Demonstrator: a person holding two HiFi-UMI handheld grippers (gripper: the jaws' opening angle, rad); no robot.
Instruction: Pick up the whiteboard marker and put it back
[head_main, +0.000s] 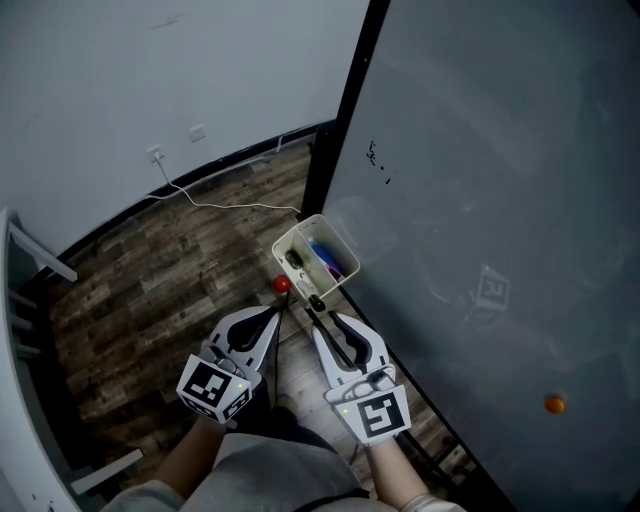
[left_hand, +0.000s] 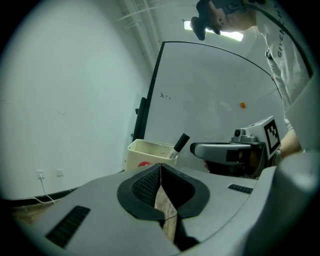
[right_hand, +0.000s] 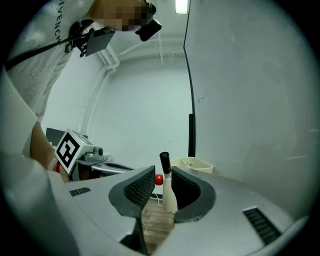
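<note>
A whiteboard marker with a white body and a black cap stands between the jaws of my right gripper, pressed against the right pad. Seen from the head, my right gripper is shut on the marker just below the white tray on the whiteboard's edge; the tray holds other markers. The left gripper view shows the marker poking up beside the tray. My left gripper hovers close to the left, shut and empty, its pads touching.
A small red ball shows just under the tray. An orange dot sits on the whiteboard at the lower right. A white cable runs over the wooden floor from a wall socket. Grey furniture stands at the left.
</note>
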